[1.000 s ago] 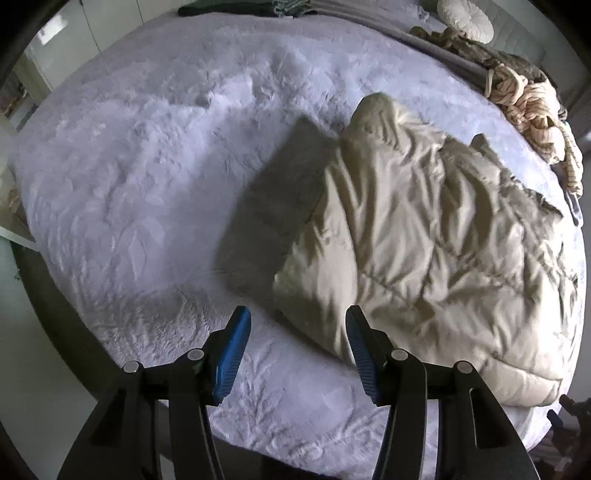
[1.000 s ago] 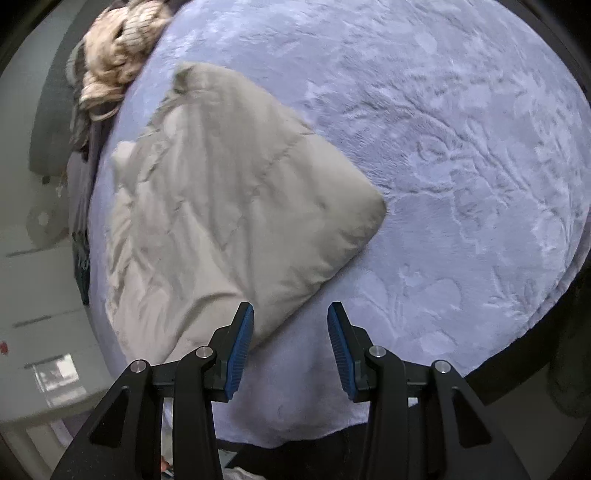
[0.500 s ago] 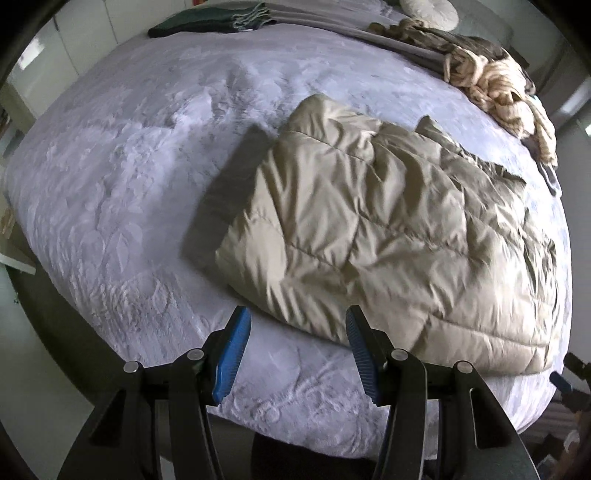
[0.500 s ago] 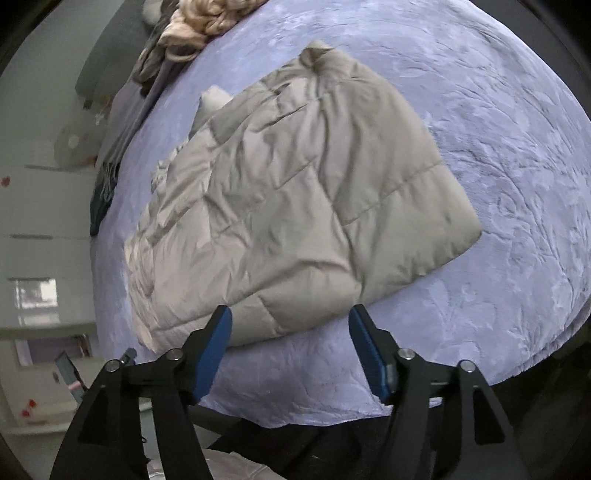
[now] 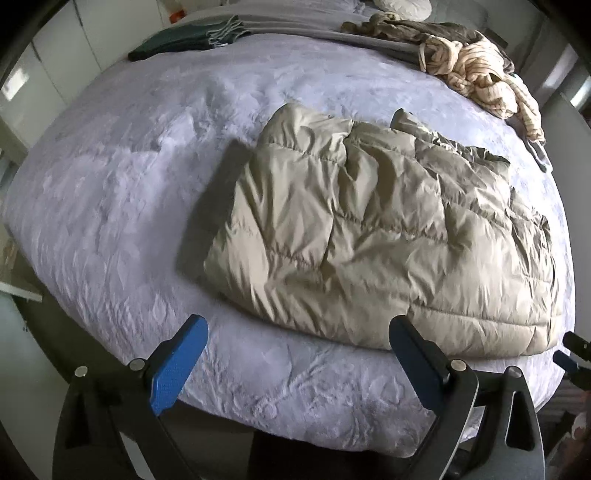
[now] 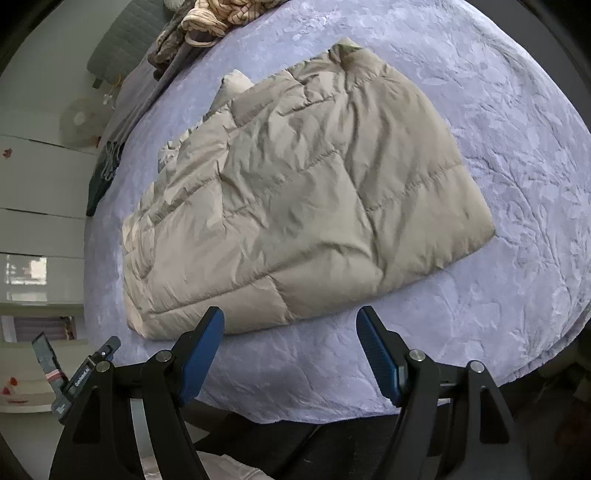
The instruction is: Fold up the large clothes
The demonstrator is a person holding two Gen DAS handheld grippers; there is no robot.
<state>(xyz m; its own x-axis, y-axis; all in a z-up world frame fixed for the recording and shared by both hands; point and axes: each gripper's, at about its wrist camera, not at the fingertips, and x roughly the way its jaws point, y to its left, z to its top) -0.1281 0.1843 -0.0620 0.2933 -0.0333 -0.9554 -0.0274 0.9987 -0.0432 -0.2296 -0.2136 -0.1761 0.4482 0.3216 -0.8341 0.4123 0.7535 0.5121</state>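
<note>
A beige quilted puffer jacket [image 5: 376, 236] lies folded flat on a lavender plush bedspread [image 5: 122, 206]. It also shows in the right wrist view [image 6: 306, 195]. My left gripper [image 5: 295, 354] is open and empty, held over the bed's near edge just short of the jacket's near hem. My right gripper [image 6: 290, 347] is open and empty, also held just short of the jacket's near edge. Neither gripper touches the jacket.
A heap of cream striped clothes [image 5: 480, 77] lies at the far right of the bed, seen too in the right wrist view [image 6: 218, 14]. A dark green folded garment [image 5: 181, 38] lies at the far left. White cabinets [image 6: 37, 184] stand beside the bed.
Both grippers have pulled back from the jacket toward the bed's near edge and opened wider. The jacket lies as before.
</note>
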